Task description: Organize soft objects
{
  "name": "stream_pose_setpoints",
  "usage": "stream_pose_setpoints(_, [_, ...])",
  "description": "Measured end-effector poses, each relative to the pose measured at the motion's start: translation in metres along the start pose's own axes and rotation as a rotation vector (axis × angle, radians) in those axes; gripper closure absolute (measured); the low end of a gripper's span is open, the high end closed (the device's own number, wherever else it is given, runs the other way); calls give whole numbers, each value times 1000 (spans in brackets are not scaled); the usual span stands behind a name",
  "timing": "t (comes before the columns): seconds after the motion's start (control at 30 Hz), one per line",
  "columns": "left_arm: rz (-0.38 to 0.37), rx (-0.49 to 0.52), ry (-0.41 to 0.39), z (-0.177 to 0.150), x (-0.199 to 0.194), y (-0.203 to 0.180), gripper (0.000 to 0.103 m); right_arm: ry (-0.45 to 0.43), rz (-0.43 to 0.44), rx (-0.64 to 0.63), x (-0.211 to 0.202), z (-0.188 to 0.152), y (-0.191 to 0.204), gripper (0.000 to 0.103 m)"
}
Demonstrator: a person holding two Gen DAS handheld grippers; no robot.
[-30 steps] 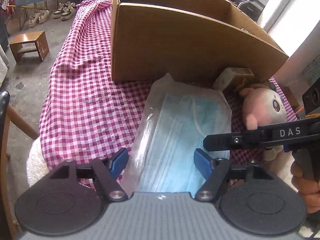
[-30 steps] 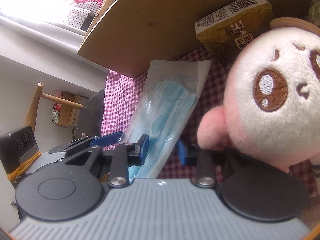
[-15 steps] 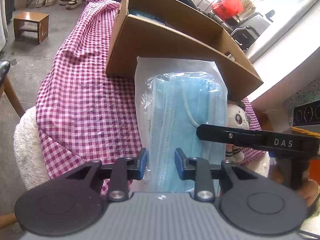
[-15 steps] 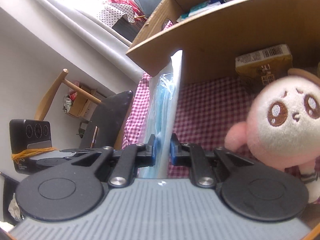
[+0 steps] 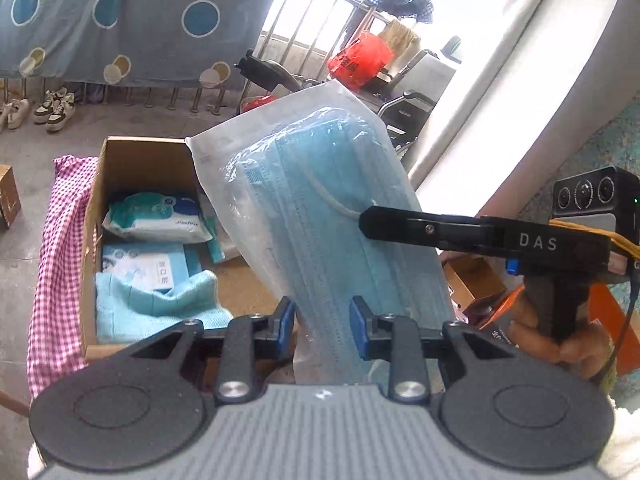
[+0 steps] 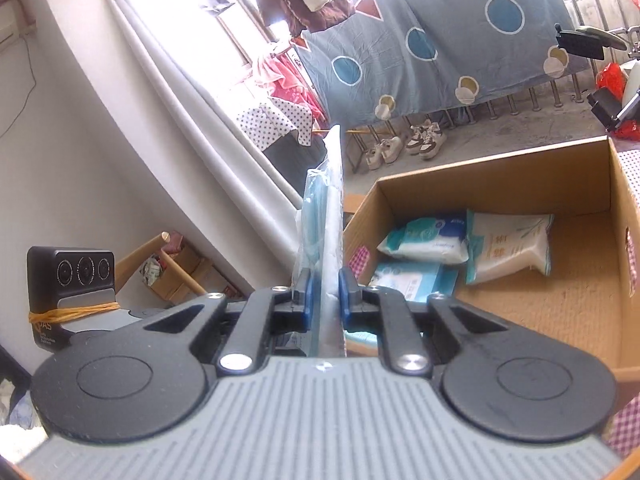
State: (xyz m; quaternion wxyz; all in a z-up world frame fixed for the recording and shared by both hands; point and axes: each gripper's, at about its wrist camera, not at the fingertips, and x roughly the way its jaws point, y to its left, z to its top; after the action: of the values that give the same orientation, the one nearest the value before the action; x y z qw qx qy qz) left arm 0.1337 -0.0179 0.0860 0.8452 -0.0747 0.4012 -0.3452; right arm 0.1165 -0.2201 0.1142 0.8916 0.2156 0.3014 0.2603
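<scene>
Surface draped in pink-white checked cloth [image 5: 56, 280]. Open brown cardboard box [image 5: 136, 160] sits directly on it. Cloth visible at box's 9 o'clock in left view, 3 o'clock in right view.

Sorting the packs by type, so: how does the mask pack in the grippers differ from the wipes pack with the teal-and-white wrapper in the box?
The mask pack is held up in the air, while the wipes pack lies flat in the cardboard box. The mask pack's wrapper is clear and shows blue masks; the wipes pack's is printed teal and white. The mask pack is pinched by the right gripper; nothing touches the wipes pack. Both are soft, plastic-wrapped packs.
</scene>
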Motion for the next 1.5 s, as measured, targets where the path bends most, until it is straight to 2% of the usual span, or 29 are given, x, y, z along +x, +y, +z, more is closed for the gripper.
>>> stream_pose_setpoints(0.13, [-34,6,35,57,52,-4,73,-1,-65,60,4,54,-53,91])
stream_pose_setpoints(0.27, [-43,-5,125,97,124,1,74,37,-167,119,25,84,-120,92])
stream_pose_setpoints(0.4, [-40,-43,244,111,198,9,76,120,-257,151,58,85,-180,92])
stream_pose_setpoints(0.5, [1,-19,319,110,239,12,76,178,-335,131,88,72,-210,92])
stream_pose_setpoints(0.6, [18,-20,374,107,268,16,76,216,-407,68,109,64,-221,91])
stream_pose_setpoints(0.7, [26,-6,389,105,281,17,73,242,-463,-34,122,58,-217,88])
stream_pose_setpoints(0.77, [35,10,386,104,281,16,70,247,-501,-85,122,57,-208,80])
stream_pose_setpoints(0.93, [48,36,339,106,262,9,53,236,-533,-88,113,66,-199,74])
stream_pose_setpoints(1.1, [62,53,238,110,214,3,38,156,-570,-119,90,77,-177,73])
stream_pose_setpoints(1.23, [79,19,100,105,154,11,27,131,-570,-165,84,84,-156,74])
stream_pose_setpoints(1.37, [103,-24,-10,88,105,21,19,245,-590,-207,114,76,-148,75])
stream_pose_setpoints(1.5, [146,-23,-93,62,66,23,15,411,-694,-234,162,60,-162,75])
